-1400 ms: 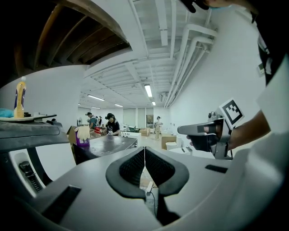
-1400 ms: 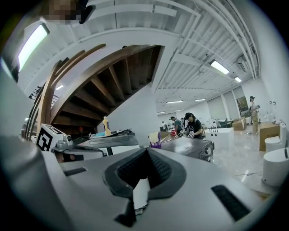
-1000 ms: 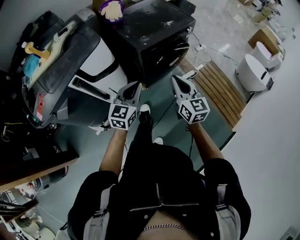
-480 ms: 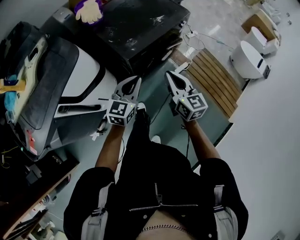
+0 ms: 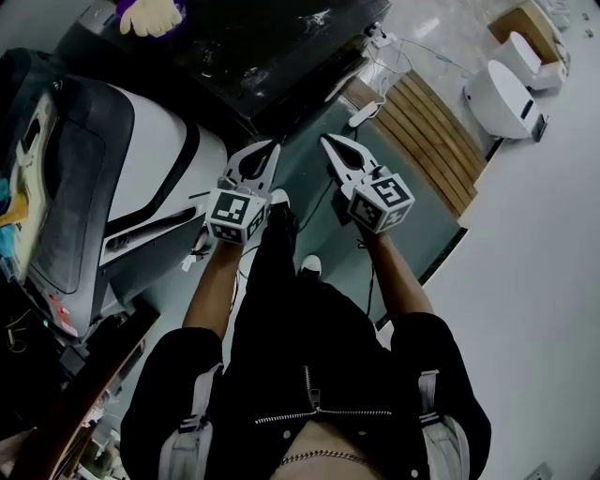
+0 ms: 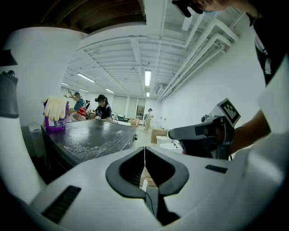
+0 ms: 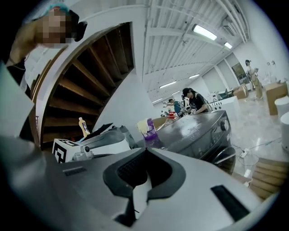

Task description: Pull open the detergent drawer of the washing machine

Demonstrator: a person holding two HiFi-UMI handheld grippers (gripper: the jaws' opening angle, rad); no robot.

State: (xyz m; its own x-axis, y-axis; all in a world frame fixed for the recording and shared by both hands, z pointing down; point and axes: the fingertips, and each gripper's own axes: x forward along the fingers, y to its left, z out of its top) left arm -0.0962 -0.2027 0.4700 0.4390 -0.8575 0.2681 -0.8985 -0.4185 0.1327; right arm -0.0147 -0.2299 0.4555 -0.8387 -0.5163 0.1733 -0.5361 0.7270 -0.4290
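A black front-loading washing machine [image 5: 262,52] stands ahead of me, its knob and round door [image 7: 222,127] showing in the right gripper view. I cannot make out its detergent drawer. A white and grey machine [image 5: 141,150] stands to its left. My left gripper [image 5: 267,146] is held in the air before the gap between the two machines, shut and empty [image 6: 144,149]. My right gripper [image 5: 328,141] hangs beside it over the green floor, also shut with nothing between its jaws [image 7: 146,152]. Neither touches a machine.
A purple bottle with a pale glove over it [image 5: 150,14] stands on the black machine. A power strip and cables [image 5: 375,42] lie at the machine's right. A slatted wooden pallet [image 5: 441,131] and white fixtures [image 5: 506,94] are further right. People stand far back [image 6: 103,107].
Both grippers have moved forward and lower toward the machines, side by side. The machines have slid left and up in the head view. Both pairs of jaws stayed shut.
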